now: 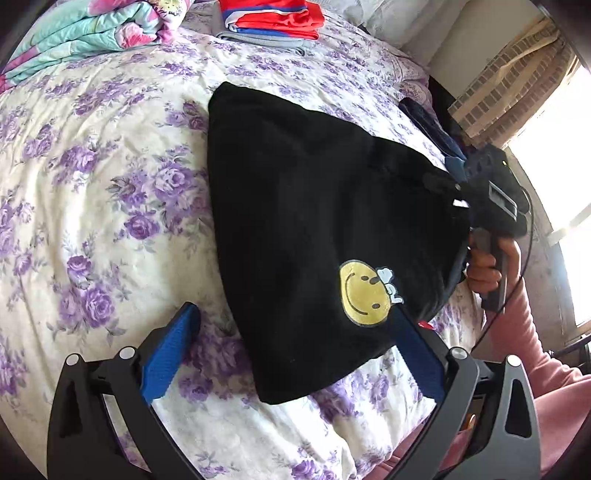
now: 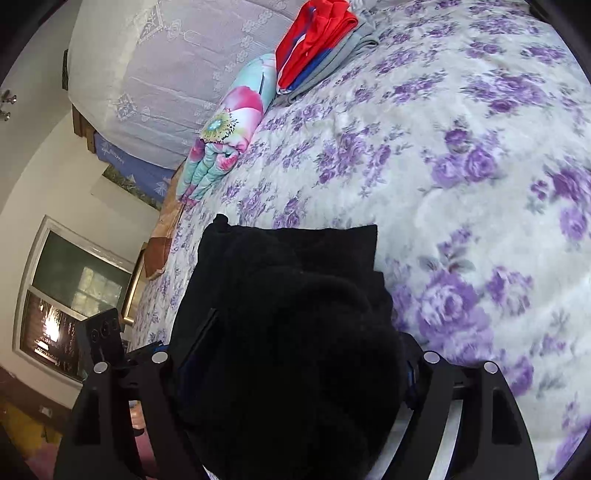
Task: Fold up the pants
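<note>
Landmark: black pants [image 1: 314, 229], folded into a thick bundle on the floral bedspread [image 1: 92, 177]; all places below are given from them.
Far left of the pants: a rolled quilt [image 1: 85, 29] in teal and pink, at the bed's far edge.
Behind the pants: a stack of folded clothes [image 1: 273, 22], red on top, blue and grey beneath, well apart from the pants.
Near edge of the pants: left gripper [image 1: 295, 354], jaws spread wide. One blue pad [image 1: 170, 354] stands over bare bedspread just beside the pants' edge; the other [image 1: 417, 354] is at the fabric below the patch. Whether it touches the cloth cannot be told. No pinch on the fabric is seen.
Pants, front face: a yellow smiley patch [image 1: 364, 293] with a small white figure at its upper right.
Right end of the pants: right gripper [image 2: 291, 373], jaws held broadly apart with a thick bunch of black fabric filling the gap between them; this end is lifted off the bedspread.
Right of the pants: a hand [image 1: 487, 266] on the gripper's handle, with a pink sleeve [image 1: 532, 332] below it.
Far right: a bright window [image 1: 565, 177].
</note>
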A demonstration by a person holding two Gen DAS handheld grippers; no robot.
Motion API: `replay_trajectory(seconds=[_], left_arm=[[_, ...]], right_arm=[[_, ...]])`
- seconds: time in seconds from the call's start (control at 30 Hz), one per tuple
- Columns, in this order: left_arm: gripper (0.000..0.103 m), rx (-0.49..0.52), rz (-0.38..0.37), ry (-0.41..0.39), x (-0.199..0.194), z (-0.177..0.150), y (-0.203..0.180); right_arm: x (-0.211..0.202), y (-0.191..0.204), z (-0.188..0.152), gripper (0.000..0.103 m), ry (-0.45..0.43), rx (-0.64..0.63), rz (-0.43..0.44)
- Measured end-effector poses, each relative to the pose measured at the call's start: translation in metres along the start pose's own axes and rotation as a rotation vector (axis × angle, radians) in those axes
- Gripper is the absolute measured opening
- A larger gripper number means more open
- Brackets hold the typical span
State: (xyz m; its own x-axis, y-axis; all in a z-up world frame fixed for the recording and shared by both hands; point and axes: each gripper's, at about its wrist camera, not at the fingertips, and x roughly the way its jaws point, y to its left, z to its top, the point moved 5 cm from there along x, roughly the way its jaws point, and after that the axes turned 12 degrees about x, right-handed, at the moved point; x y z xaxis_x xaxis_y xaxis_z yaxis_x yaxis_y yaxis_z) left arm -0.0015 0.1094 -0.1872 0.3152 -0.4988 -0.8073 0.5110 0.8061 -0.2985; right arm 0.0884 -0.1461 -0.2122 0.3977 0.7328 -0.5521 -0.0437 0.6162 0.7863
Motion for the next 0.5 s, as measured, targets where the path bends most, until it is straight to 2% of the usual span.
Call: replay_trajectory(seconds=[0.03, 0.13, 0.2, 0.23, 0.27, 0.37, 0.43, 0.5], left_arm=[[0.099, 0.002, -0.006, 0.0, 0.0, -0.001, -0.001], [0.096, 0.028, -0.028, -0.006, 0.002, -0.001, -0.01], [0.062, 0.056, -0.053, 0.002, 0.004, 0.0, -0.019], [0.054, 0.054, -0.062, 0.009, 0.006, 0.001, -0.02], [0.042, 0.049, -0.041, 0.001, 0.006, 0.002, -0.018], [0.028, 0.045, -0.011, -0.035, -0.001, 0.006, -0.017], [0.022, 0.066, 0.009, -0.066, -0.009, 0.011, -0.02], [0.022, 0.103, 0.018, -0.101, -0.017, 0.02, -0.029]], right_arm=[[0.001, 0.0, -0.001, 0.053, 0.0, -0.006, -0.02], [-0.002, -0.008, -0.004, 0.032, -0.002, 0.025, 0.008], [-0.009, -0.007, -0.006, 0.029, -0.022, 0.028, 0.047], [-0.012, -0.003, -0.006, 0.027, -0.036, 0.013, 0.05], [-0.015, 0.001, -0.007, 0.027, -0.046, -0.007, 0.055], [-0.026, 0.02, -0.005, 0.025, -0.07, -0.056, 0.114], [-0.034, 0.038, 0.0, 0.025, -0.089, -0.106, 0.133], [-0.041, 0.057, 0.008, 0.025, -0.116, -0.166, 0.12]])
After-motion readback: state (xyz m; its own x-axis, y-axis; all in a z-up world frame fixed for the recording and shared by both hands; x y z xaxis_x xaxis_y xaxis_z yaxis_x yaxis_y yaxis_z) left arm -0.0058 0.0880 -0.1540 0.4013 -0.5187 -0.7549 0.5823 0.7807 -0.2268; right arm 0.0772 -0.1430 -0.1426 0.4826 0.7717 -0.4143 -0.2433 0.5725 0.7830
